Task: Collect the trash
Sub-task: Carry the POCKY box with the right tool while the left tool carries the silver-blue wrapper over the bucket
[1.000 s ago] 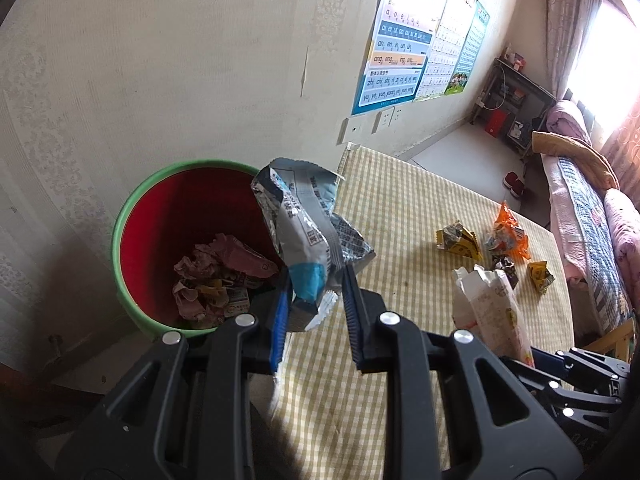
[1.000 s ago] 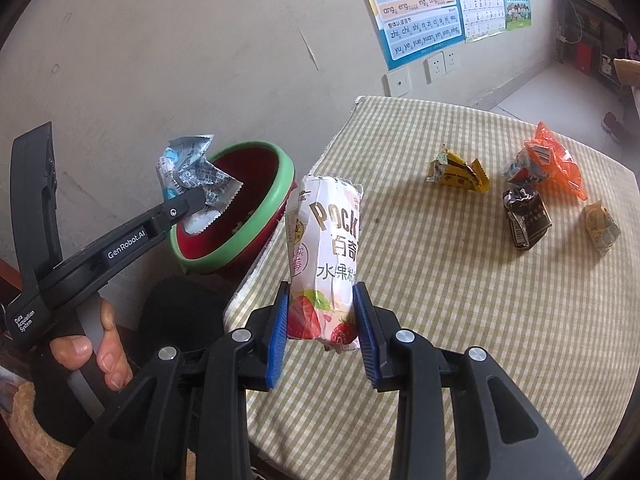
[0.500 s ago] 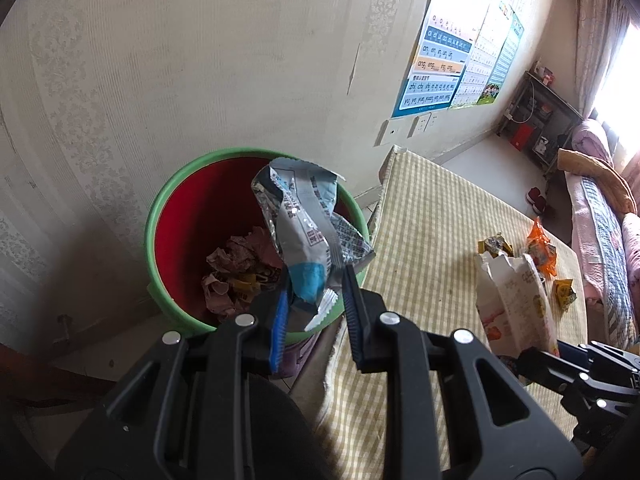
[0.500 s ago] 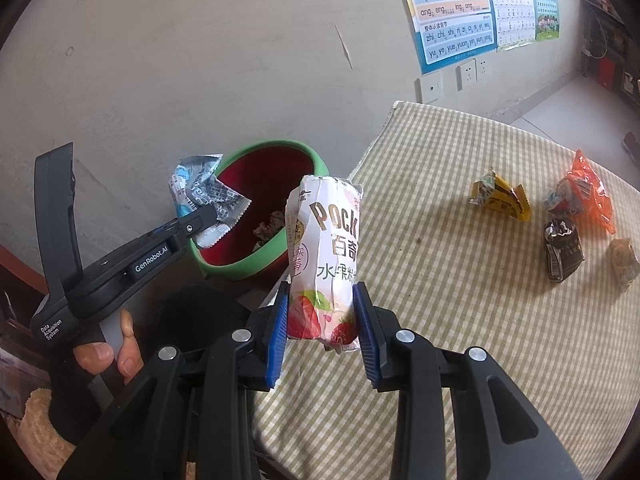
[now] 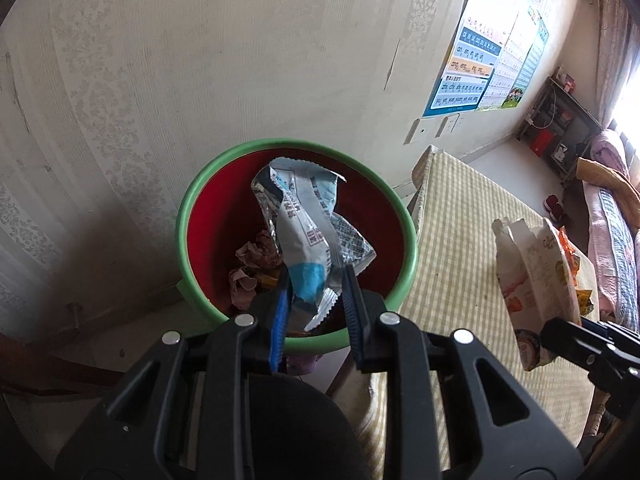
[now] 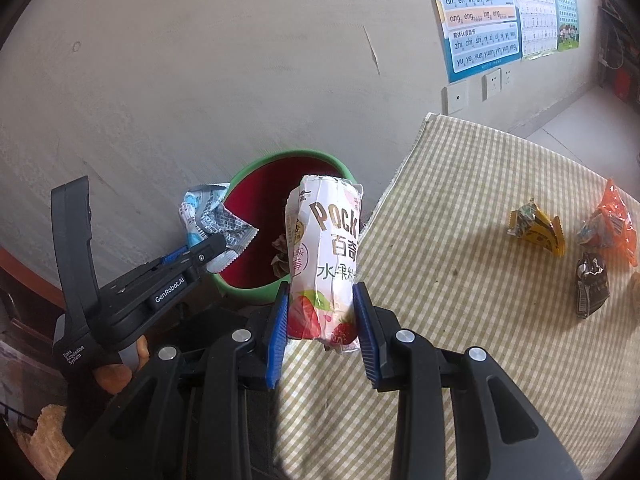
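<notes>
My left gripper [image 5: 314, 292] is shut on a crumpled silver and blue wrapper [image 5: 306, 236] and holds it over the red bin with a green rim [image 5: 182, 240]. The bin [image 6: 256, 290] holds several crumpled wrappers [image 5: 250, 256]. My right gripper [image 6: 322, 312] is shut on a white Pocky box [image 6: 326, 256] and holds it upright above the table's near left edge, right of the bin. The box also shows in the left wrist view [image 5: 528, 288]. The left gripper and its wrapper [image 6: 208, 220] show in the right wrist view.
The table with a checked cloth [image 6: 480, 216] stands right of the bin, against the wall. On it at the far right lie a yellow wrapper [image 6: 536, 228], an orange wrapper [image 6: 612, 220] and a dark wrapper [image 6: 592, 284]. A bed [image 5: 612, 216] stands beyond the table.
Both grippers have moved left toward the bin. The left gripper's wrapper has gone from above the table edge to over the bin's opening. Both grips are unchanged.
</notes>
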`<act>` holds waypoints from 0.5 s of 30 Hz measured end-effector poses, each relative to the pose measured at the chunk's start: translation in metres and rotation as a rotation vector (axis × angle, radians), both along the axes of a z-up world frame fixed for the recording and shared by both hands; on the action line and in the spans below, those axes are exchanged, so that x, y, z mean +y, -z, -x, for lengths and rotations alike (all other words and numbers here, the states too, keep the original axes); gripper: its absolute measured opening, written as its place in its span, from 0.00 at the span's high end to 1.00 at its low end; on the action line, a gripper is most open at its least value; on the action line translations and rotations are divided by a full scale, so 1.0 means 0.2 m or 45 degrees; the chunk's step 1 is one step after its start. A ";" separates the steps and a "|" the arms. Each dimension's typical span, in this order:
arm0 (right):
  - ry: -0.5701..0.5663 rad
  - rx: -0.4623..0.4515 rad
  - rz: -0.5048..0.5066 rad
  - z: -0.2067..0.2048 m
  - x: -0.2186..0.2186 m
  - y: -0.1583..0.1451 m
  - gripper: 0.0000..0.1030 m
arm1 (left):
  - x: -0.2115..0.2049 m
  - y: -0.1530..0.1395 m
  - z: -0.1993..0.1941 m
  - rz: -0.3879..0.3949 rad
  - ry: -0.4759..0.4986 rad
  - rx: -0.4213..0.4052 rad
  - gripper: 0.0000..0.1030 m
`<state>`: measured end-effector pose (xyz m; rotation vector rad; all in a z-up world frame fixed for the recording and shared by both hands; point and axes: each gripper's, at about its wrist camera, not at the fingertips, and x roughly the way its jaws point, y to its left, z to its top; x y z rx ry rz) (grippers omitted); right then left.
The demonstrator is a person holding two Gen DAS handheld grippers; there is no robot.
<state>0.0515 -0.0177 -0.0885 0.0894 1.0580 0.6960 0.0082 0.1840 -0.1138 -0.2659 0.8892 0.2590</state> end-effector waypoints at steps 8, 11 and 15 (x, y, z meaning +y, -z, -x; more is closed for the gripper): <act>-0.027 0.012 -0.016 -0.03 0.09 0.00 0.69 | 0.05 0.01 0.00 0.011 -0.023 0.013 0.77; -0.044 0.001 -0.009 -0.05 0.13 0.00 0.69 | 0.07 0.02 0.00 0.019 -0.032 0.017 0.77; -0.054 0.027 -0.022 -0.07 0.17 0.01 0.69 | 0.09 0.02 -0.02 0.018 -0.037 0.024 0.77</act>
